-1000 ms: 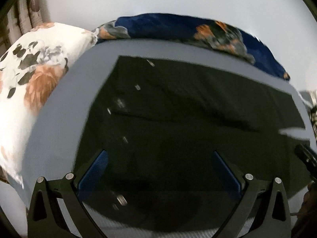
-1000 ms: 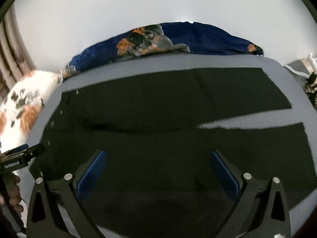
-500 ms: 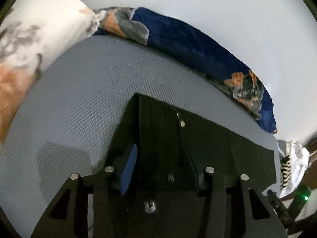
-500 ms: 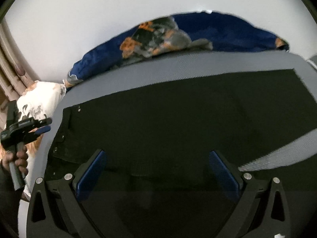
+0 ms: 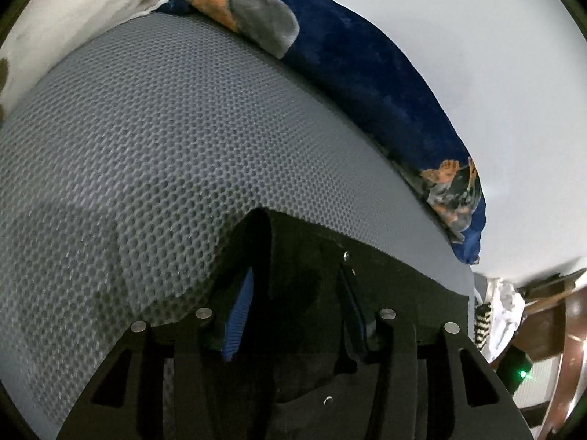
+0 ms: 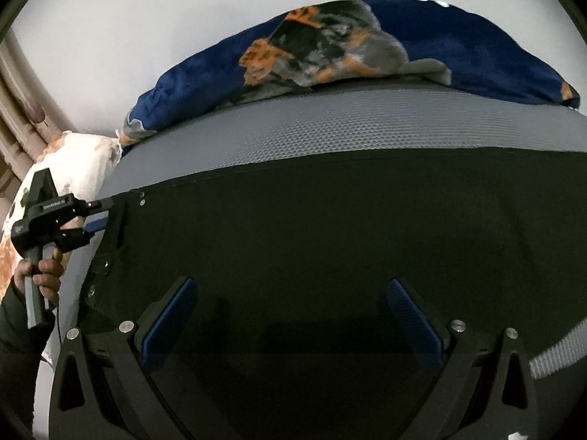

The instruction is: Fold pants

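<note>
A grey mattress (image 6: pixel 330 124) with a honeycomb mesh surface fills most of both views, and a dark blue blanket (image 6: pixel 458 44) printed with orange and grey patches lies bunched along its far edge against a pale wall (image 6: pixel 146 18). The black pants (image 6: pixel 330 227) lie spread flat across the mattress, waistband end toward the left in the right wrist view, where small metal rivets (image 6: pixel 141 198) show near the corner; the cloth looks smooth, with one thin seam line running along its far edge. A white pillow with orange and dark flowers (image 6: pixel 84 161) sits at the left end of the mattress, beside a beige curtain (image 6: pixel 14 110). The right gripper (image 6: pixel 293 311) hangs over the middle of the pants with its blue-padded fingers spread wide, nothing between them. The left gripper (image 5: pixel 297 304) sits at the waistband corner (image 5: pixel 264 227), its fingers drawn in around a raised fold of the black cloth, though whether the pads actually press the fabric I cannot tell. The person's hand (image 6: pixel 46 275) holds its handle.
</note>
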{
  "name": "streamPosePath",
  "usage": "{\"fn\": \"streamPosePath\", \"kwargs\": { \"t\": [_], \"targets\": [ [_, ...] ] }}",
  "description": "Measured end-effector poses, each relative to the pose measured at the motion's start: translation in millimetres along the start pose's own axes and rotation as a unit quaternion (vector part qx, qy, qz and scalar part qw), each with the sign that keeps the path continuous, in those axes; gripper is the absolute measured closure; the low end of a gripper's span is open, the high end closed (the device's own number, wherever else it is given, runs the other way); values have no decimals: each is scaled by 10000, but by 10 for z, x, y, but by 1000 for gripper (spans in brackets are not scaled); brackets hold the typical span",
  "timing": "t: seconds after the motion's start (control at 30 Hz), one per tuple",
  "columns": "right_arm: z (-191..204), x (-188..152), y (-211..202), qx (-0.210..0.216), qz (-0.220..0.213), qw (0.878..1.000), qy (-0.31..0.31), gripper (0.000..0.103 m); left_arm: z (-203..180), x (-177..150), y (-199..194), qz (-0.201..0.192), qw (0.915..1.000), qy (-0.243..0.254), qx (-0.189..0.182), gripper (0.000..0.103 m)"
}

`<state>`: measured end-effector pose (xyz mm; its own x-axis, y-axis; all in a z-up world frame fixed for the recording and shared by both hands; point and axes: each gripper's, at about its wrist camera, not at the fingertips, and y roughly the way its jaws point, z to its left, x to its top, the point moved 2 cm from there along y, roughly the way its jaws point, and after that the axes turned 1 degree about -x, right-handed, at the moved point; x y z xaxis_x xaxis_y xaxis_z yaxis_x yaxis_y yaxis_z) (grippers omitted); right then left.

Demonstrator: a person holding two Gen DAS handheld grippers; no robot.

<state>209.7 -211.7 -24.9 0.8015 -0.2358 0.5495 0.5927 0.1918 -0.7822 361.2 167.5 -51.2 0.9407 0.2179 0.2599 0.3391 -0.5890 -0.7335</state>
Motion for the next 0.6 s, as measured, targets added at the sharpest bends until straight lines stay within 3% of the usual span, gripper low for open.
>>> {"fn": "streamPosePath", "kwargs": {
  "t": [0.17,0.23,0.3,0.47,0.6],
  "targets": [
    [39,87,127,16,-11,10000,-54,0,-21,37,42,199,9993,-45,-317,68],
    [42,114,175,-1,2,10000,-61,0,-43,44,23,149,9988,-104,-447,68],
    [43,121,219,20,23,10000,-49,0,-88,44,-5,96,9985,-42,-538,76],
    [64,143,314,50,79,9999,-113,0,-217,54,116,184,9979,249,-568,77],
    [56,182,363,57,89,9999,-119,0,-190,116,282,278,9976,65,-636,77]
  ]
}}
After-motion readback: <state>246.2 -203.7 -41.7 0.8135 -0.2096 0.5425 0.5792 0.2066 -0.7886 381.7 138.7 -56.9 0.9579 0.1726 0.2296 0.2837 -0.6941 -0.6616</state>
